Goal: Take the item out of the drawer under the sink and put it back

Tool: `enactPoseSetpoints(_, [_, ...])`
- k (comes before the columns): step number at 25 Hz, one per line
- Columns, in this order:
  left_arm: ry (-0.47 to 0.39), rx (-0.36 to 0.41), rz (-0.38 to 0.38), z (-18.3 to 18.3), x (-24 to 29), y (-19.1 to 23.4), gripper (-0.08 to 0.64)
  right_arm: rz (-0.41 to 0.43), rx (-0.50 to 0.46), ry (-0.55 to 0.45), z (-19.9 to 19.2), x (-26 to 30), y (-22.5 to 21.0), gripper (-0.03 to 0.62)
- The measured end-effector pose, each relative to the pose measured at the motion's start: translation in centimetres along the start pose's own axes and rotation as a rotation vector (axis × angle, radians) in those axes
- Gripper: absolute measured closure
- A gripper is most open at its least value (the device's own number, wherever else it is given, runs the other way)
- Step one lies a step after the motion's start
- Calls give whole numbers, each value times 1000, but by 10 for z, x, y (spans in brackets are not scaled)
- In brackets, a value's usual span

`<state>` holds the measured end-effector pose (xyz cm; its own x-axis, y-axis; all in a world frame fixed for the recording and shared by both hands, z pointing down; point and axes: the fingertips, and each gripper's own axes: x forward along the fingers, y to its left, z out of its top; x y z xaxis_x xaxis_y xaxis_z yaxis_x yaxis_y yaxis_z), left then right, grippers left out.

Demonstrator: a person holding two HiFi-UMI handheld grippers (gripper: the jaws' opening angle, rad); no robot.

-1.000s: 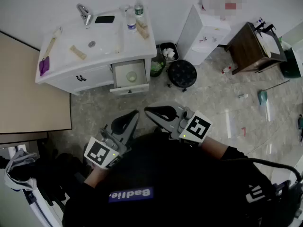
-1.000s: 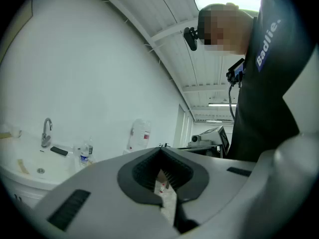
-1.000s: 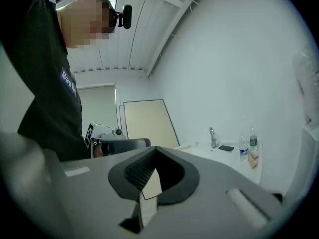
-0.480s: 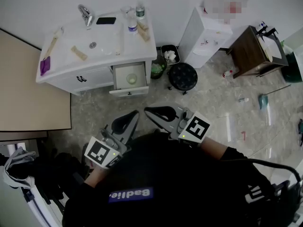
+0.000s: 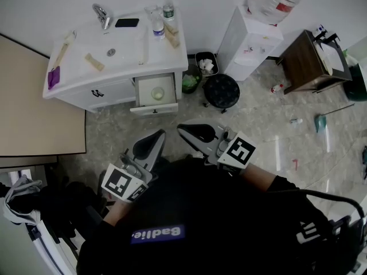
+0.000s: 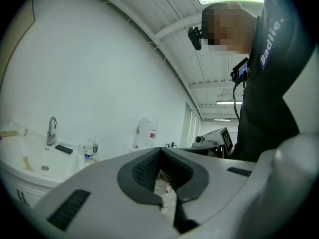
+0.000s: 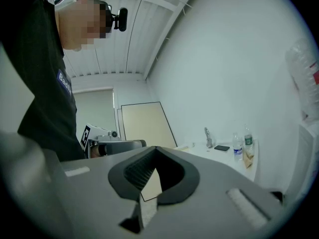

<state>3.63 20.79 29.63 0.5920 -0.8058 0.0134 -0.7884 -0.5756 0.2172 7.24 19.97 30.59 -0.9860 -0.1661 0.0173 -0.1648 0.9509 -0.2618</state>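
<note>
Both grippers are held low, close to the person's chest and well back from the sink cabinet (image 5: 112, 90). L gripper (image 5: 156, 136): jaws together and empty. In the left gripper view the ribbed pads meet at the tip, w/ only a thin slit lower down. R gripper (image 5: 184, 132): jaws together too, empty. The two tips sit near each other but apart.

The drawer (image 5: 153, 109) under the sink is pulled out, so its front edge sticks out past the cabinet face. The item (image 5: 157, 93), a small pale round thing, lies inside near the middle of the drawer. Can't tell what it is.

Room to move: bare floor (image 5: 143, 125) lies btw the grippers and the drawer front — a wide open patch. Something green (image 5: 190, 82) sits just beside the drawer's right edge. A bin (image 5: 203, 63) w/ white scraps is behind it by the wall. A black round stool (image 5: 221, 89) stands near, a bit further right. A tan panel (image 5: 34, 113) runs along the left, its edge close to the cabinet's left end.

On top of the cabinet: a tap (image 5: 102, 16), a phone (image 5: 127, 23) and two bottles (image 5: 157, 27) by the back right edge — all well apart from the grippers.
</note>
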Motion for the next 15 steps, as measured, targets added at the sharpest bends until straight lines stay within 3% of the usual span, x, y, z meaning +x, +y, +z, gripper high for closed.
enactPoseSetpoints(8, [21,-7,-9,-5,6,48,554,-37,6,41,-3,35,-30,592])
enactPoseSetpoints(15, [99,-30,-31,-12,17,132,554,-129,-1,112,-1,100,-76,592])
